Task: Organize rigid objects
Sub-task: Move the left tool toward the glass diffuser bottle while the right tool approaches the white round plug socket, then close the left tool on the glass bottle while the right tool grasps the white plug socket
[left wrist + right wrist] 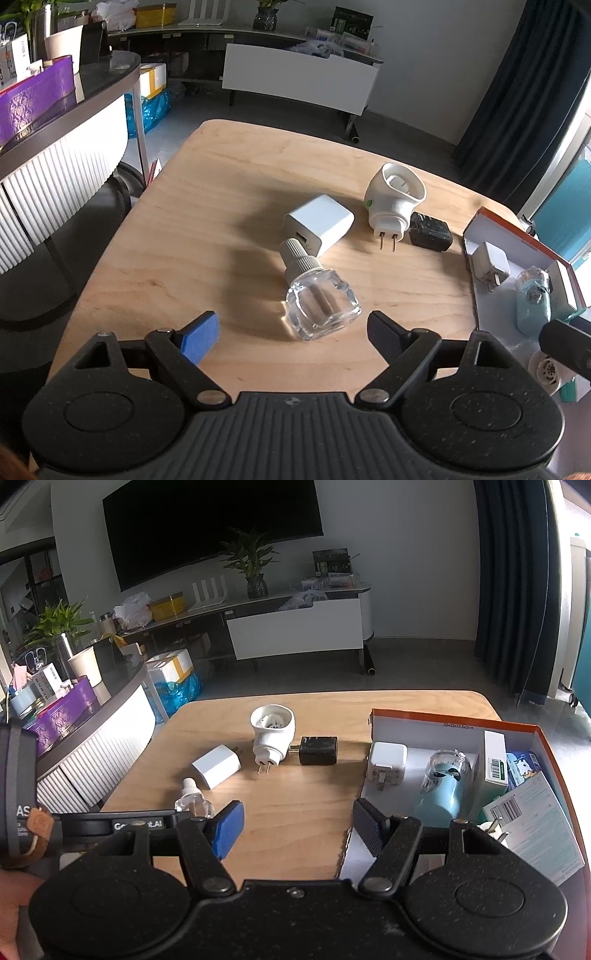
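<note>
At lower centre the open left hand-held gripper (291, 328) is best closed squarely across the clear bottle (319, 299) lying on the worktop (192, 229), while the right hand-held gripper (295, 827), empty and open, is kept beside the box (454, 722) at right.

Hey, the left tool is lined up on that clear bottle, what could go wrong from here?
1. The clear bottle lies on its side and looks smooth, so it may roll or slip as the open left tool closes.
2. Its cap touches the white charger, which could get nudged.
</note>
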`<action>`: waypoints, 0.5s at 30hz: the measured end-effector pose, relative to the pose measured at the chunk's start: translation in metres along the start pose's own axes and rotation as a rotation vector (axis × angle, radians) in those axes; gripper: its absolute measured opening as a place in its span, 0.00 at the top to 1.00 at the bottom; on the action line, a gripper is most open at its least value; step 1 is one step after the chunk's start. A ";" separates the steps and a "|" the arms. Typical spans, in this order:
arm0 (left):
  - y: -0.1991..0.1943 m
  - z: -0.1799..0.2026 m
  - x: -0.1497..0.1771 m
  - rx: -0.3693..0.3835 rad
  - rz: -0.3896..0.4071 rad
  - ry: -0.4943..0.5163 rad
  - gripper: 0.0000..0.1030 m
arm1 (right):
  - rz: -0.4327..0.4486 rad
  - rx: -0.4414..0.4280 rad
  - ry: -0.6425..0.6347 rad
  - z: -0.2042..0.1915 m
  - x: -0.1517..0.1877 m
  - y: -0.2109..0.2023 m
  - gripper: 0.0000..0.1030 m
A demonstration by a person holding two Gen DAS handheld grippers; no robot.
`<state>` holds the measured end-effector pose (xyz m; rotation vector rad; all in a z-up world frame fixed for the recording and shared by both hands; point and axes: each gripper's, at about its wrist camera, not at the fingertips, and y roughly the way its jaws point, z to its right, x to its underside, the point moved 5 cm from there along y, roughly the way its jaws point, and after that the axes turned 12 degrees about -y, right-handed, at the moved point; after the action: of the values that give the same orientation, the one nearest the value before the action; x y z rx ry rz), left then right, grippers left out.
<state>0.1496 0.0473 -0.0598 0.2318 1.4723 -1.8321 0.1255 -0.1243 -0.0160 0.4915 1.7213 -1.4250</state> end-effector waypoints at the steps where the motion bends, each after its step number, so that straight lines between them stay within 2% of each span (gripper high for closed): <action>1: 0.001 0.001 0.000 0.000 -0.001 -0.004 0.13 | 0.000 0.001 0.000 0.000 0.000 0.000 0.23; 7: 0.016 0.008 0.000 -0.031 0.015 -0.011 0.13 | -0.002 0.000 0.003 0.000 0.001 0.001 0.23; 11: 0.027 0.009 0.001 -0.052 0.030 0.003 0.17 | -0.008 0.000 0.005 0.003 0.004 0.004 0.23; 12: 0.028 0.010 0.001 -0.057 0.047 0.020 0.20 | -0.010 0.000 0.005 0.003 0.004 0.005 0.23; 15: 0.029 0.012 0.001 -0.055 0.081 0.054 0.40 | -0.015 -0.001 0.006 0.004 0.004 0.009 0.23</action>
<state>0.1718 0.0351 -0.0785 0.3114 1.5262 -1.7308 0.1313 -0.1265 -0.0248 0.4831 1.7338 -1.4346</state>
